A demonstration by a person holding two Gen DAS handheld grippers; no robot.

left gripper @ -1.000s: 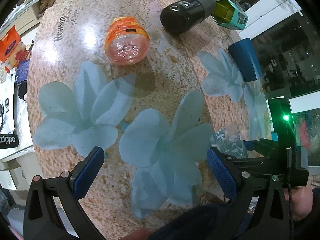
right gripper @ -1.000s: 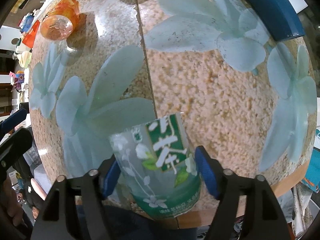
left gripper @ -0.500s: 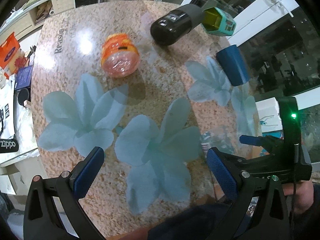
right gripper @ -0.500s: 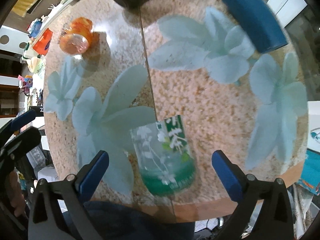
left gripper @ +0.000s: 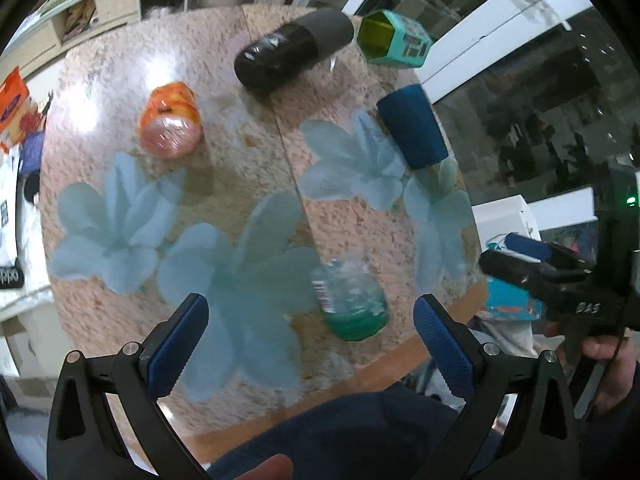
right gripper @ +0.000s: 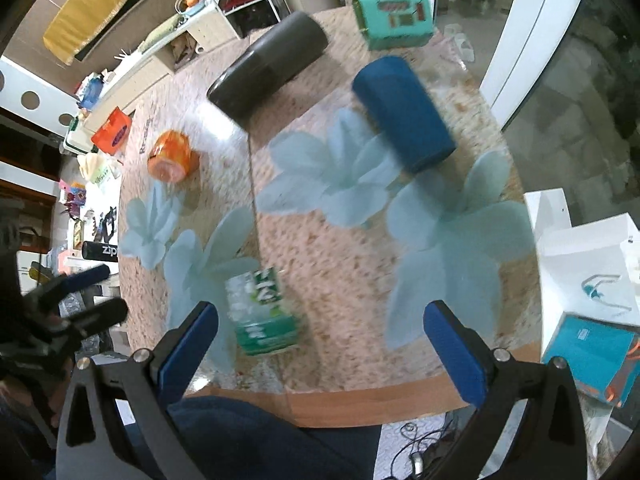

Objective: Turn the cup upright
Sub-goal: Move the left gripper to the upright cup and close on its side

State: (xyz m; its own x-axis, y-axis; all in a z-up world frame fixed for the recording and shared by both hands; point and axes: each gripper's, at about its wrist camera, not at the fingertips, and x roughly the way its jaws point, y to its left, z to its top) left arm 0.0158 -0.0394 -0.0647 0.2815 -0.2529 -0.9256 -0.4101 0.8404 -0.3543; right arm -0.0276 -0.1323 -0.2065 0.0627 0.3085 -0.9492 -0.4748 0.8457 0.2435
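A clear cup with a green base and green label (right gripper: 262,312) stands on the flowered table near its front edge; it also shows in the left wrist view (left gripper: 350,304). My right gripper (right gripper: 322,346) is open and empty, pulled back above the front edge, with the cup near its left finger but apart from it. My left gripper (left gripper: 312,336) is open and empty, held above the front edge to the left of the cup. The right gripper shows in the left wrist view (left gripper: 532,258) off the table's right side.
On the table (left gripper: 248,160) lie an orange cup (left gripper: 170,122), a black cylinder (left gripper: 292,50), a teal hexagonal cup (left gripper: 394,38) and a dark blue cup (left gripper: 412,132), all on their sides. White and teal boxes (right gripper: 592,280) stand off the right edge.
My right gripper has opened, let go of the green cup and pulled back and up. The cup now stands alone on the table. My left gripper has also drawn back.
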